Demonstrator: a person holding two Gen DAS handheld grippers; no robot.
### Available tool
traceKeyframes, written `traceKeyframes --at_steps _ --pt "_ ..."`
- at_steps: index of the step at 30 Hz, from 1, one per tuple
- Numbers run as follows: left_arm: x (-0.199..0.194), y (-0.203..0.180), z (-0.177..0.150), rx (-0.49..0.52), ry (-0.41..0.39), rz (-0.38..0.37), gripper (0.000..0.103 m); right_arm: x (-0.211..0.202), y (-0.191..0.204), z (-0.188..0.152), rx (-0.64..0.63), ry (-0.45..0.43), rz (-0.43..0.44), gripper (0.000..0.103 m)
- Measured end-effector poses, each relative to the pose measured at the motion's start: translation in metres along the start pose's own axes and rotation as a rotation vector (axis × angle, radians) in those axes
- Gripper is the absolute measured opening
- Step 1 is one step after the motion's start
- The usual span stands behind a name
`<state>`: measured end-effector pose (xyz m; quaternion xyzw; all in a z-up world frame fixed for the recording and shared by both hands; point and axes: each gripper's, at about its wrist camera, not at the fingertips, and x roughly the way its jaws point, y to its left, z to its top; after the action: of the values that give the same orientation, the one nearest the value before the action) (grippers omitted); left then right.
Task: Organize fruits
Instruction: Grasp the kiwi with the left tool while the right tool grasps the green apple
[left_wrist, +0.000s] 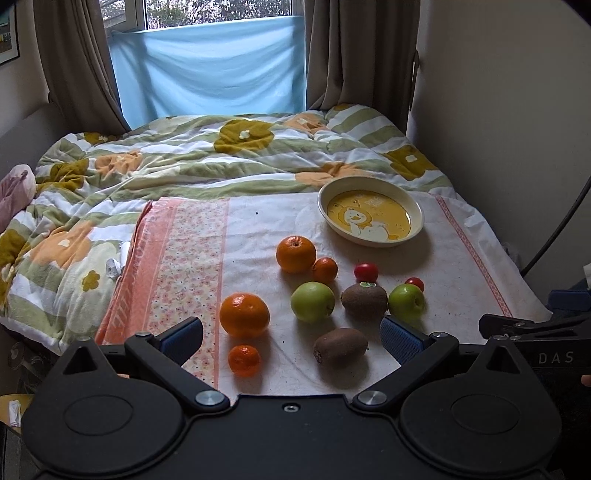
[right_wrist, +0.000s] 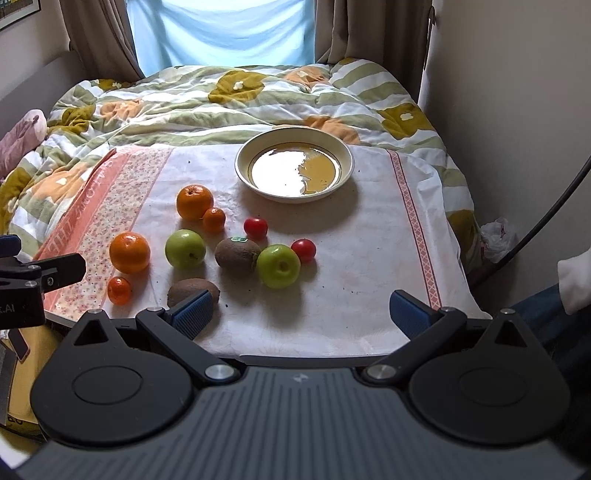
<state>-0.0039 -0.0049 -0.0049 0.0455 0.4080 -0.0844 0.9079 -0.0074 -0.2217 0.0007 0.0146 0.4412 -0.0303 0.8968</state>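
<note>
Fruit lies loose on a white cloth (left_wrist: 436, 280) spread over a bed. I see two large oranges (left_wrist: 244, 315) (left_wrist: 296, 254), two small mandarins (left_wrist: 243, 360), two green apples (left_wrist: 312, 301) (left_wrist: 406, 303), two kiwis (left_wrist: 340, 345) (right_wrist: 237, 257) and two red tomatoes (right_wrist: 255, 227). A cream plate (left_wrist: 416, 211) (right_wrist: 343, 155) with a yellow picture stands empty behind them. My left gripper (left_wrist: 293, 338) hangs open at the near edge, with a mandarin and a kiwi just ahead of its fingers. My right gripper (right_wrist: 301, 314) is open too, over bare cloth right of the fruit.
A rumpled flowered quilt (left_wrist: 207, 162) covers the bed beyond the cloth. Curtains and a blue sheet (left_wrist: 210, 74) hang at the window behind. A wall (left_wrist: 517, 110) and a black cable (right_wrist: 554, 214) run along the right. A sleeve (right_wrist: 574, 277) shows at the right edge.
</note>
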Motion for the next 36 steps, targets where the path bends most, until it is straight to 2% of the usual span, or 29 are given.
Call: traceKeyframes --at_steps 5,12,24,32,36 --pt "0.033 -0.011 -0.010 -0.031 0.070 -0.015 0.103 0.029 -0.014 0.004 0.018 0.027 0.034 0.103" --pt "0.079 -0.026 -0.021 -0.141 0.149 -0.012 0.103 0.078 -0.023 0.015 -0.026 0.061 0.101 0.103" --pt "0.148 -0.049 -0.021 -0.238 0.249 0.082 0.102 0.153 -0.032 0.028 -0.095 0.166 0.211 0.103" --pt "0.167 -0.054 -0.024 -0.282 0.294 0.108 0.092 0.177 -0.025 0.031 -0.138 0.226 0.267 0.102" --pt "0.171 -0.057 -0.023 -0.283 0.294 0.112 0.082 0.184 -0.022 0.033 -0.154 0.243 0.283 0.099"
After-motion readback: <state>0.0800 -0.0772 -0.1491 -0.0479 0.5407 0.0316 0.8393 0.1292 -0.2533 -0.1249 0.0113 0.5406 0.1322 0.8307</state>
